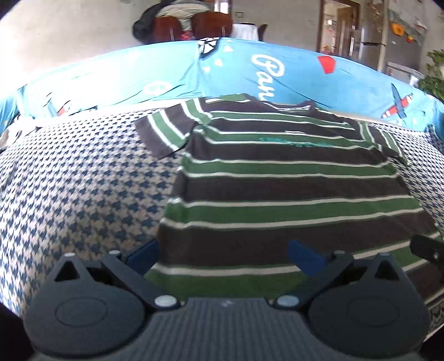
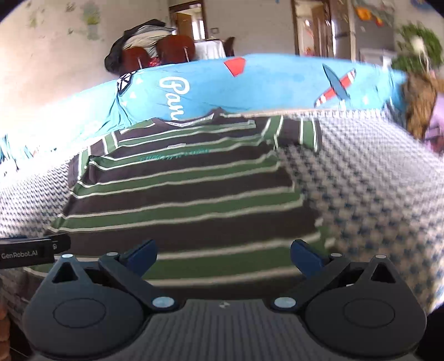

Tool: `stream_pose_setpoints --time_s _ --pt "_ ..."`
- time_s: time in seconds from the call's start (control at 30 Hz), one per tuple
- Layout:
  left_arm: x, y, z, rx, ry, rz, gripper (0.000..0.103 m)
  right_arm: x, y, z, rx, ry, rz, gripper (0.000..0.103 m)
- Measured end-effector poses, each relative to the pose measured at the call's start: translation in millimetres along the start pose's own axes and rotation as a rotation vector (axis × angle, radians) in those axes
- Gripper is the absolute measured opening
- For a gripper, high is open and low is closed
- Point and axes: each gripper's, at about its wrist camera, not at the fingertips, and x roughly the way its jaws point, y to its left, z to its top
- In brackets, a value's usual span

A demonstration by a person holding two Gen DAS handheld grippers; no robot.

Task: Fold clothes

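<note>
A striped T-shirt (image 1: 288, 177) in brown, green and white lies flat on the houndstooth bed cover (image 1: 77, 188), collar toward the far side, both short sleeves spread out. My left gripper (image 1: 224, 254) hangs open over the shirt's near left hem, its blue fingertips (image 1: 305, 257) wide apart. In the right wrist view the same shirt (image 2: 188, 191) fills the middle, and my right gripper (image 2: 223, 254) stands open above its near right hem. Nothing sits between either pair of fingers. The left gripper's side (image 2: 30, 251) shows at the left edge of the right wrist view.
A bright blue printed sheet (image 1: 249, 72) is bunched along the far edge of the bed. Beyond it stand wooden chairs (image 1: 191, 25) piled with clothes, a doorway and a fridge. A plush toy (image 2: 421, 105) lies at the right. Patterned cover spreads on both sides of the shirt.
</note>
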Motion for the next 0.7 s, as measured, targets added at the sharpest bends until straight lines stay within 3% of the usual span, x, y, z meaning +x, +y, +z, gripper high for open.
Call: stream_pose_setpoints --time_s 0.23,0.3,0.37,0.5,0.6,0.7 --pt "12.9 -13.9 24.7 0.018 0.034 -0.077 0.103 26.1 -17.8 37.4 -0.034 0.077 0.186 0.088" --pt "23.3 -17.1 30.4 0.028 0.049 -0.097 0.103 39.6 -23.1 46.7 -0.047 0.096 0.213 0.081" --pt "36.7 -17.5 35.4 0.043 0.074 -0.106 0.103 54.2 -23.7 52.2 -0.073 0.122 0.237 0.066" --pt "61.7 -22.5 41.2 0.1 0.104 -0.123 0.103 81.2 -22.3 57.7 -0.123 0.18 0.282 0.057" --pt "76.6 -25.0 41.1 0.129 0.113 -0.086 0.103 97.5 -18.9 55.1 -0.166 0.232 0.314 0.056" --pt "88.3 -13.8 37.1 0.091 0.127 -0.021 0.103 103.6 -18.9 50.6 -0.229 0.222 0.231 0.053"
